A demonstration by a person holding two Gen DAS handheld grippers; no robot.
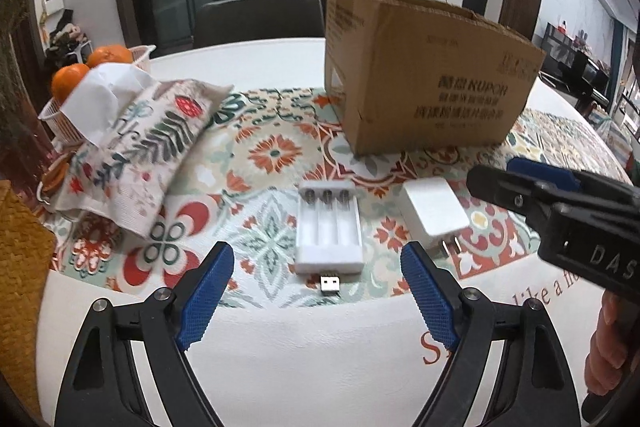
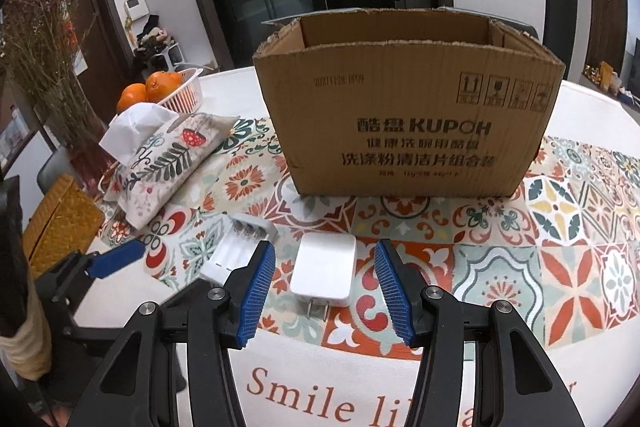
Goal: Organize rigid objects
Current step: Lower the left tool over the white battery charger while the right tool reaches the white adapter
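A white battery charger [image 1: 329, 229] with a USB plug lies on the patterned table mat, just ahead of my open, empty left gripper [image 1: 318, 259]. A white power adapter [image 1: 435, 213] lies to its right. In the right wrist view the adapter [image 2: 325, 271] lies between the tips of my open, empty right gripper [image 2: 325, 261], and the charger [image 2: 240, 247] is to the left, partly hidden by my left finger. An open cardboard box [image 2: 404, 115] stands behind them; it also shows in the left wrist view [image 1: 424, 71]. The right gripper [image 1: 560, 203] shows at the right of the left wrist view.
A fabric-covered tissue box [image 2: 160, 163] lies at the left. A white basket of oranges [image 2: 176, 95] stands behind it. A woven yellow box [image 2: 60, 223] and dried flowers [image 2: 44, 39] are at the far left. The left gripper [image 2: 100, 267] shows low left.
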